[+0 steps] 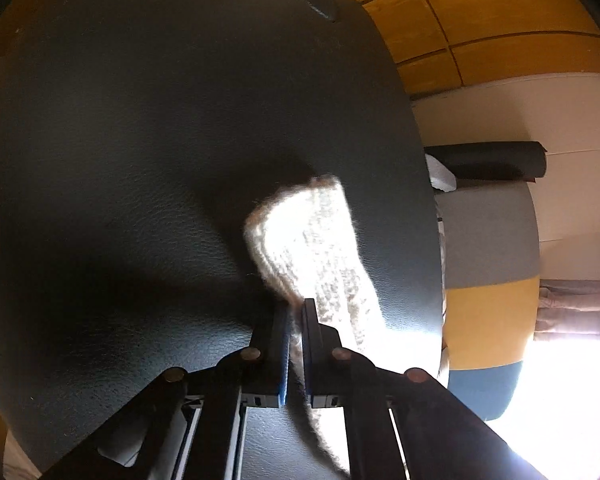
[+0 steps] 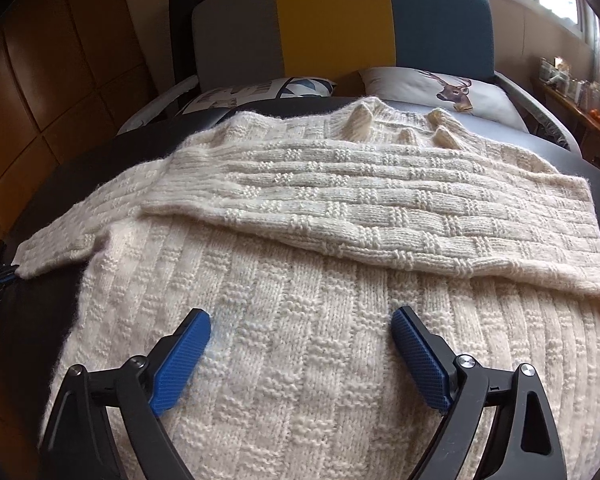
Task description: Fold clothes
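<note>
A cream knitted sweater [image 2: 300,360] lies spread on a black leather-like surface [image 2: 48,320]. One sleeve [image 2: 380,208] is folded across its body; the other sleeve [image 2: 72,236] stretches out to the left. In the left wrist view my left gripper [image 1: 296,310] is shut on that sleeve's cuff [image 1: 312,236], with the knit pinched between the blue pads. The same gripper [image 2: 4,278] shows at the far left edge of the right wrist view, at the cuff's tip. My right gripper [image 2: 300,316] hangs open just above the sweater's body, with nothing held between its blue pads [image 2: 416,356].
Behind the surface stands a bed with a grey, yellow and teal headboard [image 2: 332,28] and two pillows, one showing a deer [image 2: 452,92]. Wooden panels [image 2: 60,60] line the left. A rolled black mat [image 1: 488,160] stands by the headboard. A cluttered shelf [image 2: 572,88] is at the right.
</note>
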The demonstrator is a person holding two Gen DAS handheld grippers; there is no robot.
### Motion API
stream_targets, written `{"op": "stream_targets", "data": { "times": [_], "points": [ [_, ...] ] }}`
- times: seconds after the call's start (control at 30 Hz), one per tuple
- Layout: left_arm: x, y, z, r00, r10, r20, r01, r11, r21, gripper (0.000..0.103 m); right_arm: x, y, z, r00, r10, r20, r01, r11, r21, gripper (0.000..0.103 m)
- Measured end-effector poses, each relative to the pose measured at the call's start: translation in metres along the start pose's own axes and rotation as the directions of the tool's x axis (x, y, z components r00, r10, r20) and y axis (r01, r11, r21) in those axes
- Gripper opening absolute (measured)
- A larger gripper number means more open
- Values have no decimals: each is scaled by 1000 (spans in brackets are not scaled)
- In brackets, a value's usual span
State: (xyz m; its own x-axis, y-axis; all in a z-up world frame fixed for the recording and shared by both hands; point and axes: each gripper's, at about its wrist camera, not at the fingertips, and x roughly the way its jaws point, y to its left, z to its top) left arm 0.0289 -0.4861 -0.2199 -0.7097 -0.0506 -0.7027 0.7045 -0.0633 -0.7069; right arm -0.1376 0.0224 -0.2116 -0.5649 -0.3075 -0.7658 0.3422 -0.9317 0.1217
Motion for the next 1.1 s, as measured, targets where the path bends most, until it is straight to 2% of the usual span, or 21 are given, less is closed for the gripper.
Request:
{"op": "stream_targets", "data": {
  "times": [0.13, 0.23, 0.4, 0.53, 0.7, 0.8, 0.93, 1.03, 1.1],
  "points": [
    [-8, -30, -21, 998, -64, 0, 64, 994, 85, 4, 1, 1, 0, 1000, 5, -1, -5, 1000, -2, 96],
    [-8, -76, -38, 992, -120, -45, 126, 972, 200, 4, 1, 1, 0, 1000, 6, 0, -6, 1000, -2, 96],
    [3, -159, -115, 968, -182, -171, 236, 893, 384, 4, -1, -1, 2, 1000, 24, 2, -24, 1000, 11, 96],
    [20, -208, -180, 946, -183, -267, 295, 826, 480, 4, -8, -4, 5, 999, 41, 15, -42, 999, 29, 95],
    [50, -252, -260, 920, -139, -367, 343, 739, 580, 4, -24, -20, 8, 997, 65, 44, -68, 994, 83, 95],
    [72, -271, -311, 904, -84, -420, 360, 679, 639, 4, -35, -34, 9, 996, 71, 62, -77, 990, 117, 95],
    [94, -275, -374, 884, 4, -467, 370, 603, 706, 4, -47, -57, 9, 994, 72, 88, -87, 979, 185, 95],
    [101, -272, -413, 875, 80, -478, 357, 561, 747, 4, -51, -75, 9, 992, 77, 97, -98, 968, 231, 95],
    [119, -269, -420, 870, 115, -480, 346, 551, 759, 4, -53, -85, 10, 992, 80, 98, -102, 963, 250, 94]
  ]
}}
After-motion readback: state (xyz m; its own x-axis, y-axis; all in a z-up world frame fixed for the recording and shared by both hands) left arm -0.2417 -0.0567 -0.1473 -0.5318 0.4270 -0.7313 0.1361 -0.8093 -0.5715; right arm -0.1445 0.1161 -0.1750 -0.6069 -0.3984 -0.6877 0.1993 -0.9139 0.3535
